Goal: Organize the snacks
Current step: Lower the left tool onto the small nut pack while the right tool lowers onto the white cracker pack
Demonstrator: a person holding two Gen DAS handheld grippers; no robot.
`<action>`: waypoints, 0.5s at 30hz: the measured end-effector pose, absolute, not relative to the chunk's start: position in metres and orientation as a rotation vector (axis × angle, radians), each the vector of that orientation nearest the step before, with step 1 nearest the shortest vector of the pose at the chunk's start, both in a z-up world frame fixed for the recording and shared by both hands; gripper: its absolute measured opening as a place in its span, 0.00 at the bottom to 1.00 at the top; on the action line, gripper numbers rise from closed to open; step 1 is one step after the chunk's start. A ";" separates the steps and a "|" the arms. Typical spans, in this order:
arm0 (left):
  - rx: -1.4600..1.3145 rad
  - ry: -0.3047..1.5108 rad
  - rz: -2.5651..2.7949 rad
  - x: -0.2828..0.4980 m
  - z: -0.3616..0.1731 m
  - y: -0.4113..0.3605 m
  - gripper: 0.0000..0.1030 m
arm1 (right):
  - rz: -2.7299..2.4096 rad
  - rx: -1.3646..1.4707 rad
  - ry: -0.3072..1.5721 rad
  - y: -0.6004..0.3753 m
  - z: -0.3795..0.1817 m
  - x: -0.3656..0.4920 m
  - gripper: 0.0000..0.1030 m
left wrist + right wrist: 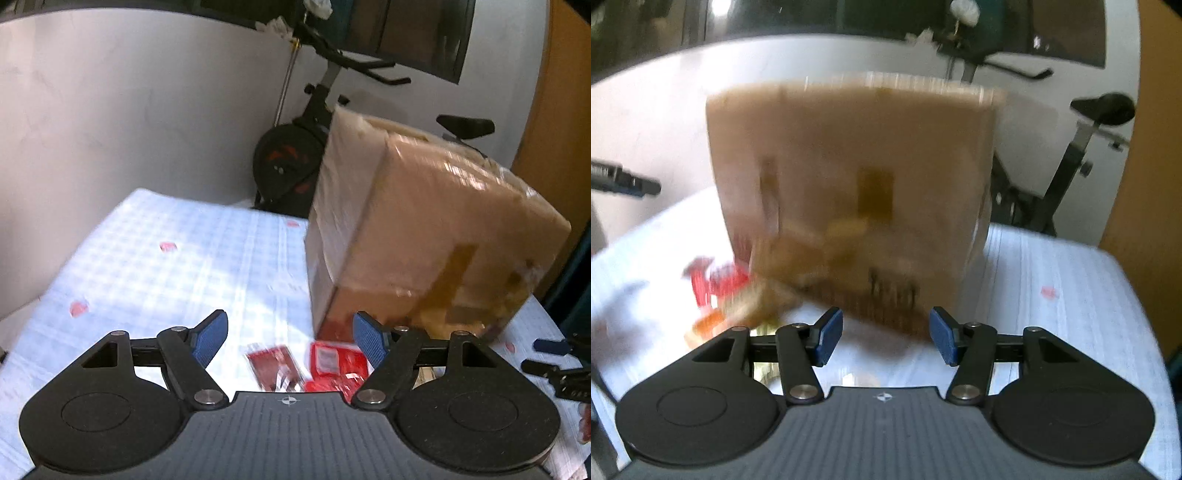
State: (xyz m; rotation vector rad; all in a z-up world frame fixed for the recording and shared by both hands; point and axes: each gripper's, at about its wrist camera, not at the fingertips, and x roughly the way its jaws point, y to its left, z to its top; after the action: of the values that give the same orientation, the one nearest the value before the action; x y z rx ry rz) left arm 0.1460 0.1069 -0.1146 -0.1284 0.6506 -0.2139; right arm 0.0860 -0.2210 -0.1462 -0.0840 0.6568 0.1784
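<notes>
A tan cardboard box (424, 236) stands on the checked tablecloth (166, 266), tilted and blurred. Red snack packets (275, 363) lie at its near foot, between my left gripper's fingers. My left gripper (290, 338) is open and empty, just left of the box. In the right wrist view the box (857, 192) fills the middle, very blurred, with red and orange snack packets (716, 284) at its lower left. My right gripper (886, 334) is open and empty, close in front of the box. The right gripper also shows at the right edge of the left wrist view (554, 356).
An exercise bike (295, 155) stands behind the table against the white wall. A wooden panel (554, 110) is at the right. The table's right edge (1137, 302) is near the right gripper. The left gripper shows at the left edge (624, 181).
</notes>
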 end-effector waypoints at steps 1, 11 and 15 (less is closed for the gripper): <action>-0.131 0.656 -0.213 0.144 -0.118 0.105 0.75 | 0.187 -0.086 0.676 -0.221 -0.152 0.084 0.55; -0.147 0.704 -0.189 0.133 -0.142 0.097 0.74 | 0.222 -0.111 0.788 -0.228 -0.188 0.075 0.68; -0.129 0.713 -0.169 0.127 -0.147 0.100 0.74 | 0.216 -0.109 0.805 -0.227 -0.195 0.077 0.69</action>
State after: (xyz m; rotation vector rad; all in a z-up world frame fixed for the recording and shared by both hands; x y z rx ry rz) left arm 0.1269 0.1003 -0.1466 -0.1290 0.7130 -0.1694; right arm 0.0770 -0.2266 -0.1948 -0.1095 0.8051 0.2156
